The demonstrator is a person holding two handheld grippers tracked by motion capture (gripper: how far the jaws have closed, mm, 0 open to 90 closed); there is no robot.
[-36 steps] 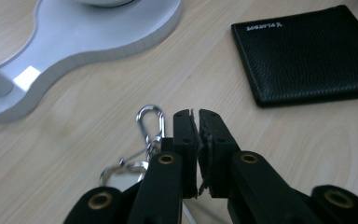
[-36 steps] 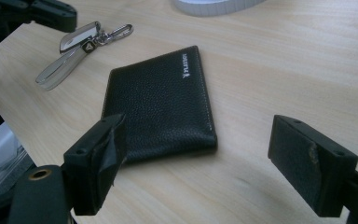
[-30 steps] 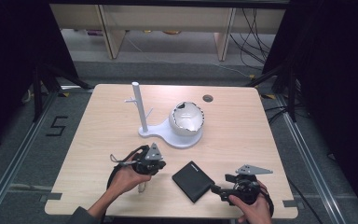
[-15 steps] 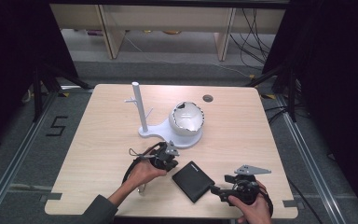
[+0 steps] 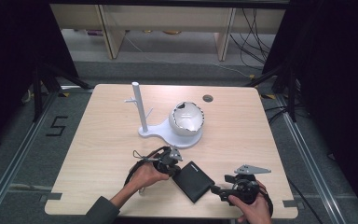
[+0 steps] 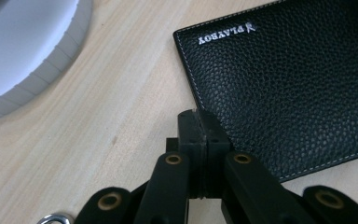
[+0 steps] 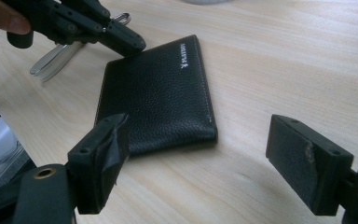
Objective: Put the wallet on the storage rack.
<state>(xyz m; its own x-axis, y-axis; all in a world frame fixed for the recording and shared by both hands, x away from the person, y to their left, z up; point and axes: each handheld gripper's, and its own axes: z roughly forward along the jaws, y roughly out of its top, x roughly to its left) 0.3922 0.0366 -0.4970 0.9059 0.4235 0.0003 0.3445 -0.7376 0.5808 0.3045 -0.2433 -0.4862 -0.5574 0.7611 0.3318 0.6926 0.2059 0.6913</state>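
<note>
1 wallet (image 5: 193,181), 2 grippers (image 5: 171,164) (image 5: 218,190), 1 stand (image 5: 142,116).

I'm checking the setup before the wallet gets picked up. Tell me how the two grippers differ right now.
The left gripper has its fingers pressed together with nothing between them; the right gripper has its fingers spread wide. The left gripper's tip sits at an edge of the black wallet, on the side nearer the white stand; the right gripper sits at the opposite side, a gap away. Both are hand-held, black, and aimed at the wallet.
</note>
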